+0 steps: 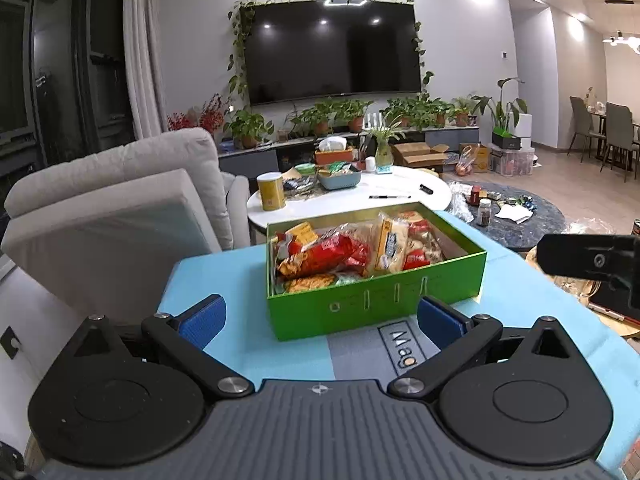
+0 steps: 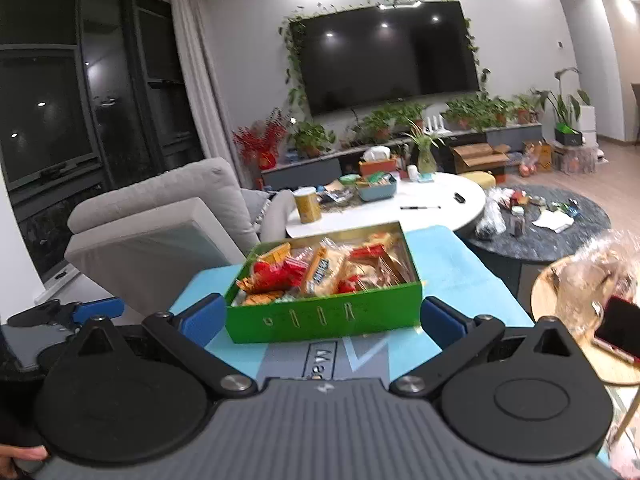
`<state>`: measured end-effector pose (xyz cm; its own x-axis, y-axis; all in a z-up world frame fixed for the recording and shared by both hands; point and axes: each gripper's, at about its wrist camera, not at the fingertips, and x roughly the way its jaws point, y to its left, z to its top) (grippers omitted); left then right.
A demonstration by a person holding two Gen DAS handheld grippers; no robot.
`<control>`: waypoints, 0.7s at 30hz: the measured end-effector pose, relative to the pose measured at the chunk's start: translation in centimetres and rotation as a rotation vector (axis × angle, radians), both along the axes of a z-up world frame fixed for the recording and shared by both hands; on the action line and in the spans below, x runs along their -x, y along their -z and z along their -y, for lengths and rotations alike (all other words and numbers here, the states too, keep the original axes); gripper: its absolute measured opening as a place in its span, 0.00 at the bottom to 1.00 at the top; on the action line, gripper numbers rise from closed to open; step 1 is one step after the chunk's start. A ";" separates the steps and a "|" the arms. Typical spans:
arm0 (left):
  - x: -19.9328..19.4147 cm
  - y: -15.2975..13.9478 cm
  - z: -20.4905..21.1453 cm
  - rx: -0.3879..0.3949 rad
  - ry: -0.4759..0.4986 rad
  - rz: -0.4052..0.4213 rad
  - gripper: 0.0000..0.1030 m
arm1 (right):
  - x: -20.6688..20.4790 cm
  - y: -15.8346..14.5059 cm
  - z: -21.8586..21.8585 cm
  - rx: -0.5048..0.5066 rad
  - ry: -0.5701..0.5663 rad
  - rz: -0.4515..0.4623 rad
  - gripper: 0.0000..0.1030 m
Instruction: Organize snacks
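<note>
An open green box [image 1: 376,300] stands on a light blue mat [image 1: 224,280]. It is filled with snack packets, red ones [image 1: 328,252] on the left and a yellow-white one [image 1: 390,244] in the middle. My left gripper [image 1: 320,320] is open just short of the box's near wall, with nothing between its blue pads [image 1: 202,320]. In the right wrist view the same green box [image 2: 280,320] lies ahead. My right gripper [image 2: 323,322] is open in front of that wall, holding nothing. The right gripper's black body [image 1: 592,264] shows at the right edge of the left wrist view.
A grey sofa [image 1: 120,208] stands to the left of the mat. Beyond the box is a white round table [image 1: 400,196] with a yellow canister [image 1: 271,191], then a dark round table [image 1: 520,216]. On the right a wooden side table [image 2: 560,292] carries a red phone [image 2: 616,332].
</note>
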<state>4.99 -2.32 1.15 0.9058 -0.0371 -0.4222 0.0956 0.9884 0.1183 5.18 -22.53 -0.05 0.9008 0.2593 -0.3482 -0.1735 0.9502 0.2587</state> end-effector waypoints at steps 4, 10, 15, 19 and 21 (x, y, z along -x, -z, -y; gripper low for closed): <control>-0.1 0.5 -0.5 -0.002 -0.029 -0.019 1.00 | 0.2 0.4 -0.3 0.009 0.008 -0.005 0.77; -0.3 0.9 -1.0 0.037 -0.031 -0.036 1.00 | 0.5 1.0 -0.7 0.025 0.002 -0.008 0.77; -0.4 1.3 -0.9 0.026 -0.038 -0.036 1.00 | 0.3 1.5 -0.8 0.031 0.006 -0.026 0.77; -0.5 1.5 -1.0 0.026 -0.037 -0.042 1.00 | 0.3 1.6 -1.0 0.033 0.005 -0.034 0.77; -0.5 1.5 -1.0 0.029 -0.037 -0.044 1.00 | 0.3 1.6 -1.1 0.034 0.004 -0.035 0.77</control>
<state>5.45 -1.30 -0.32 0.8874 -0.0172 -0.4606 0.0639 0.9943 0.0859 4.89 -21.47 -1.66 0.8890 0.2430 -0.3881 -0.1607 0.9592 0.2325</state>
